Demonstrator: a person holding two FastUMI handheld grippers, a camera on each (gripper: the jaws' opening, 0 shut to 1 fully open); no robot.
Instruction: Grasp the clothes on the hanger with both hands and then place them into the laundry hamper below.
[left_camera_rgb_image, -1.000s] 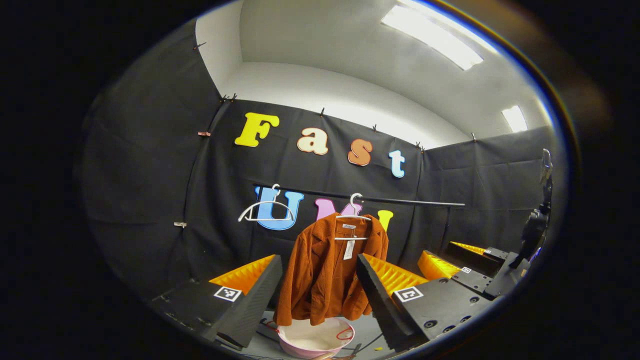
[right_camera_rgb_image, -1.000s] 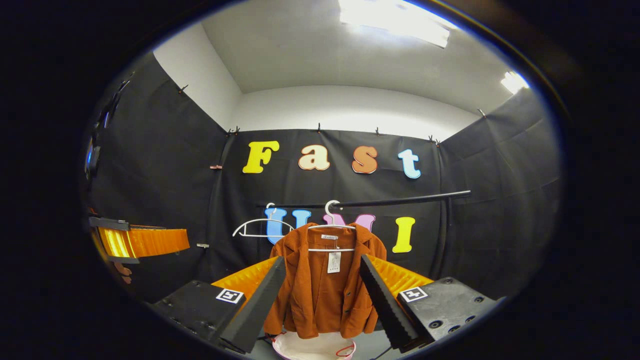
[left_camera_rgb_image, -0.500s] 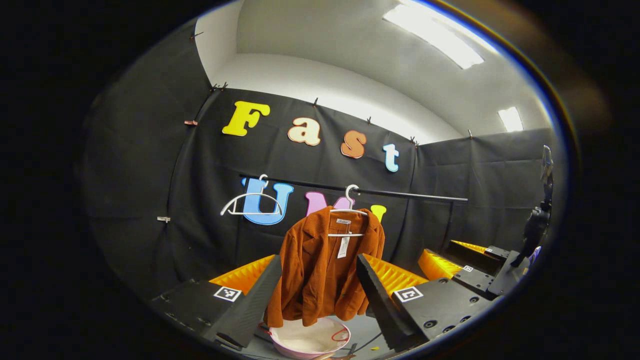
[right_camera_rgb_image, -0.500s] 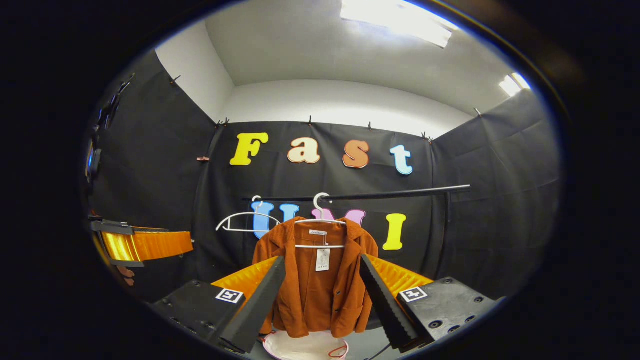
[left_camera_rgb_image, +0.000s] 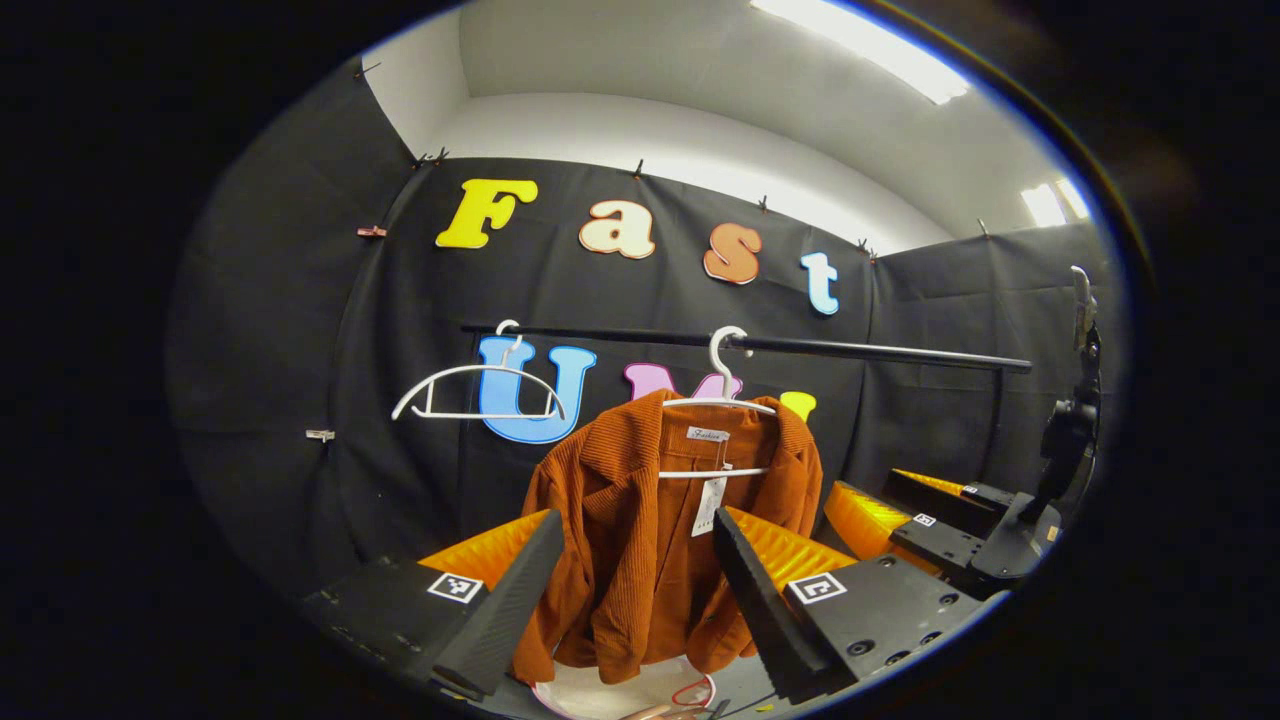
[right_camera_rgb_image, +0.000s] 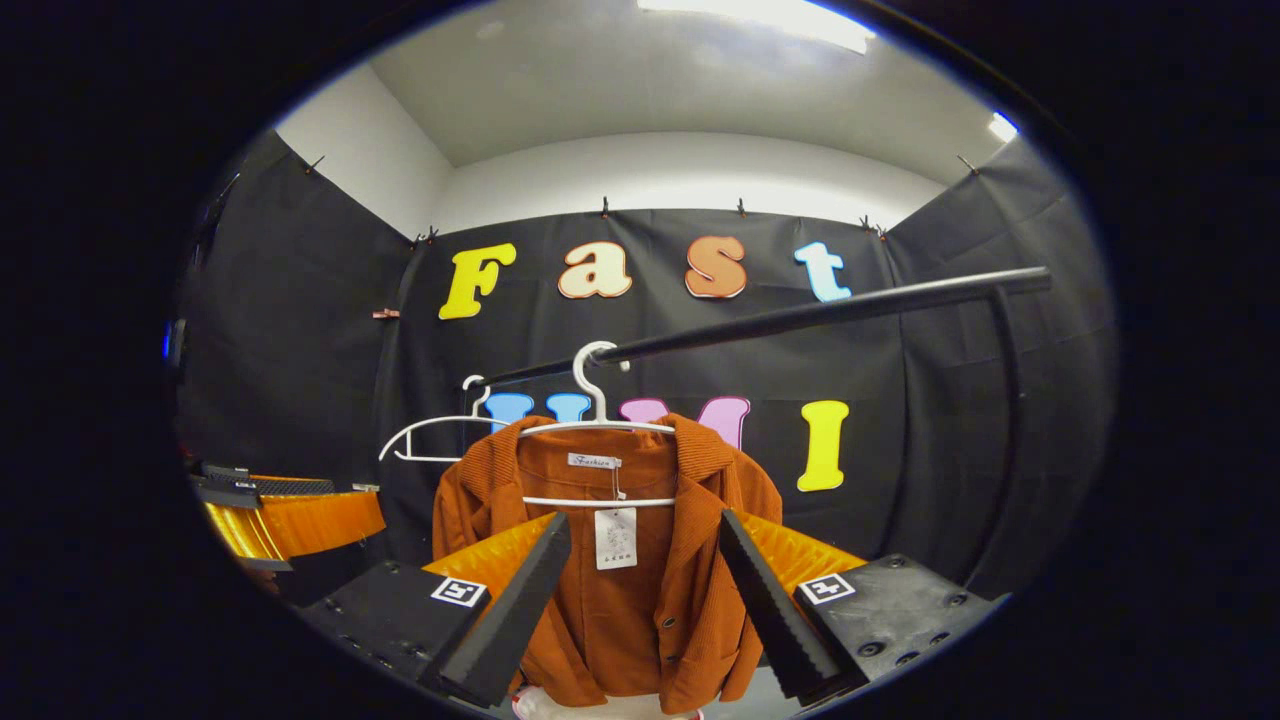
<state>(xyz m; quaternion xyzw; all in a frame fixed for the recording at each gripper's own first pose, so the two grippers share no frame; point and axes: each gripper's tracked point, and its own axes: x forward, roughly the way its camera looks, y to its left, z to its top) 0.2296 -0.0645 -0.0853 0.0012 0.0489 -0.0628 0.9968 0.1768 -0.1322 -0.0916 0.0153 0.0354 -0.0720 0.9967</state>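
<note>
Ahead of each spread, empty hand-held gripper, left (left_camera_rgb_image: 630, 590) and right (right_camera_rgb_image: 640, 600), hangs the jacket (right_camera_rgb_image: 620, 560); clamp both shoulders before lifting it clear.

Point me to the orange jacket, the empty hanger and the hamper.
orange jacket (right_camera_rgb_image: 640, 600): right gripper view, front panel below the tag.
empty hanger (left_camera_rgb_image: 478, 392): left gripper view, white shoulder bar.
hamper (left_camera_rgb_image: 620, 695): left gripper view, pale inside beneath the jacket.

We count one black rail (left_camera_rgb_image: 860, 349) running level across the booth, with a bare white hanger (left_camera_rgb_image: 478, 385) hooked at its left end. Overhead we list a white ceiling (right_camera_rgb_image: 640, 90) with bright light panels (left_camera_rgb_image: 870, 50), and small clips (left_camera_rgb_image: 371, 231) pinning the wall cloth.
</note>
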